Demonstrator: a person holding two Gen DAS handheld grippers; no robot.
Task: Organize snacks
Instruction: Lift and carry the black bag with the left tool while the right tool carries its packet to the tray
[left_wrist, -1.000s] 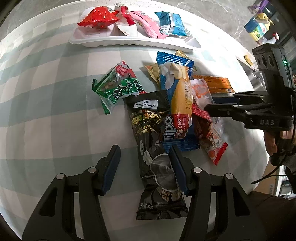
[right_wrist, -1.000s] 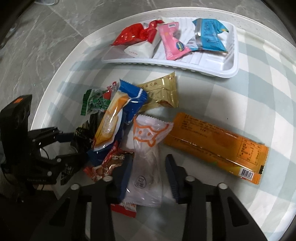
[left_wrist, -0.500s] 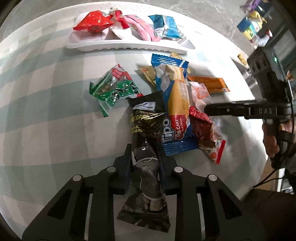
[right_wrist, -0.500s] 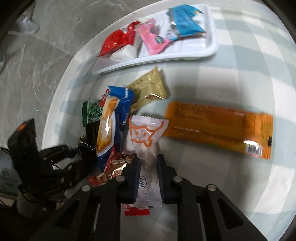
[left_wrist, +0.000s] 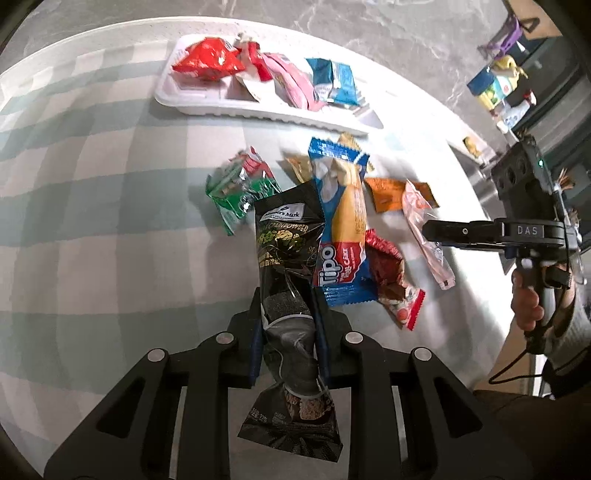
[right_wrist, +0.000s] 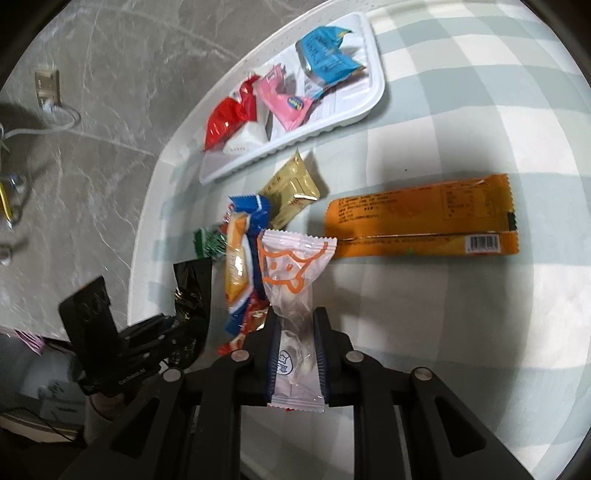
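Clamped tight in the left gripper, a long black snack packet pointed towards the far side of a round table under a pale green and white checked cloth. Beside it lay a loose pile: a green packet, a blue and orange cake wrapper, and a red packet. Further right, the right gripper pinched a clear packet with an orange cat face, its upper end fanned out above the pads. An orange bar lay flat on the cloth beyond. At the far edge a white tray held red, pink and blue snacks. Grey marbled floor surrounded the table, and a wall socket showed at the left.
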